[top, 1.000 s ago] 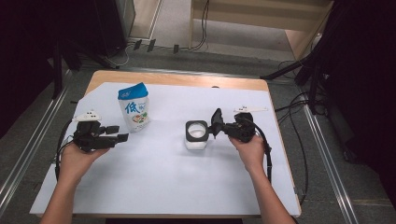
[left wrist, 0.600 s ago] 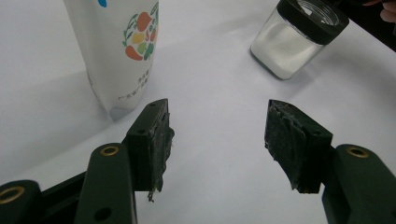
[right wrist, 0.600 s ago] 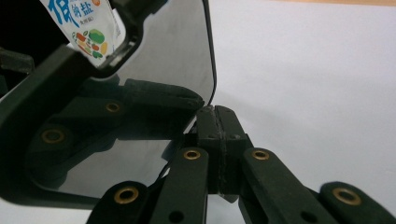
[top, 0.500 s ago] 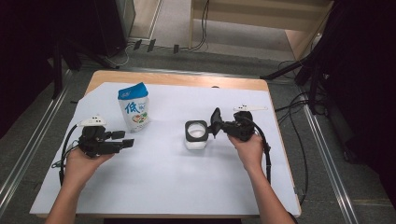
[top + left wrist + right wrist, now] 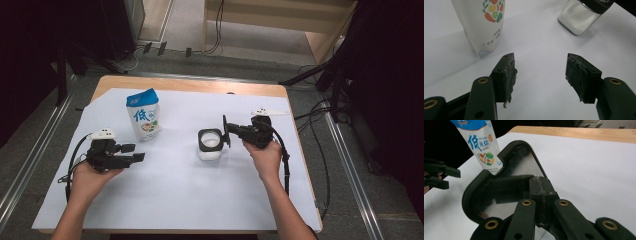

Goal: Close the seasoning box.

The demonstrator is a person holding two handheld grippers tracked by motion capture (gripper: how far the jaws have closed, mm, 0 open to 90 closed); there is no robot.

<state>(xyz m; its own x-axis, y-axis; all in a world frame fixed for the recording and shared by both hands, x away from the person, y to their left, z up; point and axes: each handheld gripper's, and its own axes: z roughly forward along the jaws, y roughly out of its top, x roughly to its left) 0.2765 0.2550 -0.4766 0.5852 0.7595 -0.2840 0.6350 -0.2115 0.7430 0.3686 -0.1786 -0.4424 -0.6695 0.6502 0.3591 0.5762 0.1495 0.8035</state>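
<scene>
The lid (image 5: 499, 195), black-rimmed with a clear pane, stands on edge beside the jar (image 5: 210, 145), pinched shut between the jaws of the right gripper (image 5: 229, 131). The jar, part full of white grains, sits near the middle of the white sheet (image 5: 200, 200), its mouth uncovered. Toward the sheet's far left corner the salt bag (image 5: 144, 115) stands upright. Near the left edge, the left gripper (image 5: 134, 153) points toward the jar, jaws apart with nothing between them; its pads (image 5: 510, 80) are worn.
</scene>
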